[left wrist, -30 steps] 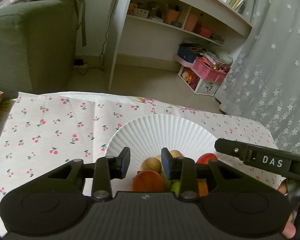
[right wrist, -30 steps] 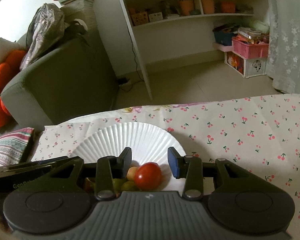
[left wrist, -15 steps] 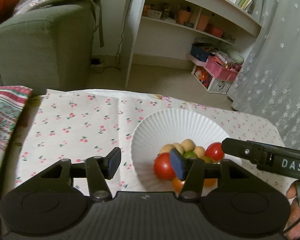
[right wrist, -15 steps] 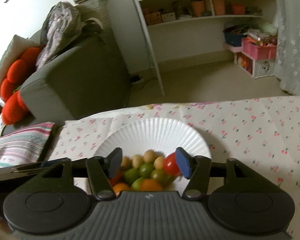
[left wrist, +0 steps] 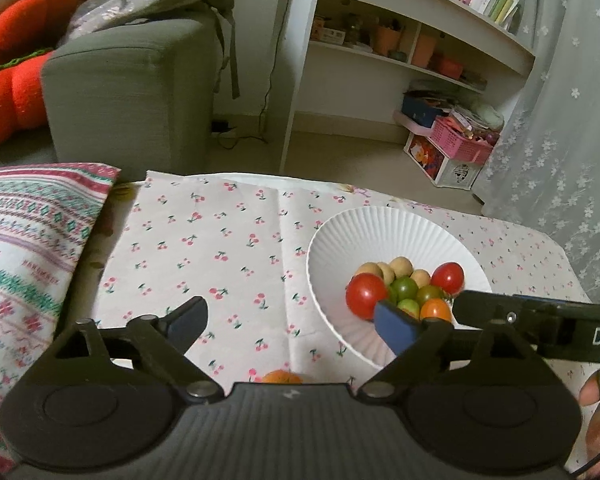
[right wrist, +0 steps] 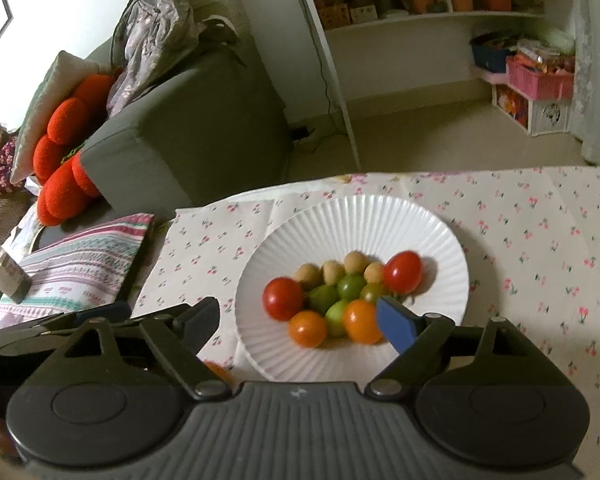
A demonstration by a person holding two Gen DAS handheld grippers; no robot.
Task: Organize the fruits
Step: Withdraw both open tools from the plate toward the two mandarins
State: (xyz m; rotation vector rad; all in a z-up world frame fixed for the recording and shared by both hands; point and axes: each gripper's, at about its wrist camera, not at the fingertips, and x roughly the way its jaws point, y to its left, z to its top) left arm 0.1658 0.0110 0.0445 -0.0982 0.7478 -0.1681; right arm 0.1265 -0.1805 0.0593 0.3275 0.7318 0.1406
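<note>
Plate: white fluted paper plate [right wrist: 440,240] on a cherry-print tablecloth [right wrist: 540,240], holding all the grouped fruit.
Fruit cluster: two red tomatoes [right wrist: 283,298], one at each side; four pale tan round fruits [right wrist: 355,262] along the back; green ones [right wrist: 350,286] in the middle; two orange ones [right wrist: 308,328] at the front. All touching or just beside one another.
Stray fruit: one orange fruit [left wrist: 281,377] on the cloth outside the plate, near its front-left rim, mostly hidden by the gripper body.
Left gripper [left wrist: 290,320]: jaws have just been opening and now stand wide; nothing between them but bare cloth; its blue-padded finger overlaps the plate's near side in its own view.
Right gripper [right wrist: 300,320]: jaws have just been opening, now wide; they frame the front of the cluster from above, pads not pressing on any fruit.
Hand: part of a hand [left wrist: 598,408] at the right edge of the left view.
Surroundings: striped patterned cushion [left wrist: 28,248] left of the cloth; grey sofa [right wrist: 188,136] with red plush [right wrist: 60,168]; white shelving [left wrist: 400,52] behind; a person seated at far left in the right view.
</note>
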